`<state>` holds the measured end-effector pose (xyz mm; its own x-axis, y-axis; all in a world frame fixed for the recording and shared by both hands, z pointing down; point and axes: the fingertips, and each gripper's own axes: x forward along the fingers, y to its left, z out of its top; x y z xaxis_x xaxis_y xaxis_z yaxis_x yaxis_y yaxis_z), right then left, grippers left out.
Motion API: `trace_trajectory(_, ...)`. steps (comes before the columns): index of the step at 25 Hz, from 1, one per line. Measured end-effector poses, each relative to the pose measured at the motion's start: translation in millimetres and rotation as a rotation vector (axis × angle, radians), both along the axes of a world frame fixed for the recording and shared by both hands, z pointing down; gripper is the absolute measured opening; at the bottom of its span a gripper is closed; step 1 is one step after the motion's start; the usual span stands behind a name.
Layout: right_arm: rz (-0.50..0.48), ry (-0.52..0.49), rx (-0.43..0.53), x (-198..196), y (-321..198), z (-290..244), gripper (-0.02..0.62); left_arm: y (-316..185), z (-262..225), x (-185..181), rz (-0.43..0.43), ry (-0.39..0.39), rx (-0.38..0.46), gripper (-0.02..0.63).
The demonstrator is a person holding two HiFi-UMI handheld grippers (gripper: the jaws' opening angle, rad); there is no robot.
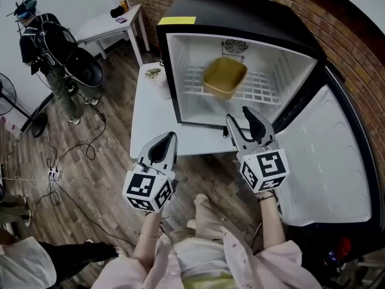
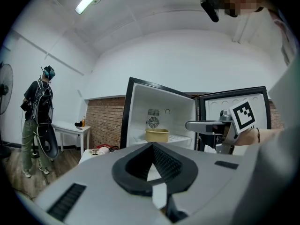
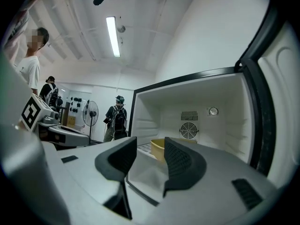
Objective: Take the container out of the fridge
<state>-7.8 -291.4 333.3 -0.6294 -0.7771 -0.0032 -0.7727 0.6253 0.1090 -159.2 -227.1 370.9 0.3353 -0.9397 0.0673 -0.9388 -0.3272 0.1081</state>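
A tan container (image 1: pixel 225 77) sits on the wire shelf inside the open black mini fridge (image 1: pixel 240 18). It also shows in the left gripper view as the container (image 2: pixel 157 135), and in the right gripper view as the container (image 3: pixel 157 150) seen through the gap between the jaws. My right gripper (image 1: pixel 239 117) is open and empty, held just in front of the fridge's lower opening (image 3: pixel 150 142). My left gripper (image 1: pixel 170 137) hangs lower left, over the table's front edge, its jaws shut on nothing (image 2: pixel 152 145). Neither gripper touches the container.
The fridge stands on a white table (image 1: pixel 150 116), with its door (image 1: pixel 331 155) swung open to the right. Small items (image 1: pixel 156 75) lie beside the fridge's left wall. A person (image 1: pixel 53 59) stands at far left near a second white table (image 1: pixel 111 23). Cables (image 1: pixel 72 155) trail on the wooden floor.
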Motion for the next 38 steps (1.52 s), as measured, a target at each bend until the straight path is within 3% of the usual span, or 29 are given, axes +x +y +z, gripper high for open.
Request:
trace_trajectory(17, -0.187, 0.403, -0.096, -49.9, -84.3, 14.2, 0.169, -84.6, 11.9, 12.3, 0.03, 0.017, -0.051, -0.011)
trace_trajectory(32, -0.275, 0.793, -0.243, -65.3, -94.3, 52.4, 0.167, -106.5, 16.6, 19.8, 0.068, 0.034, -0.065, -0.011)
trace_trajectory(38, -0.277, 0.884, -0.28, -66.6, -92.0, 62.9, 0.162, -110.1, 15.4, 21.8, 0.114, 0.034, -0.076, -0.011)
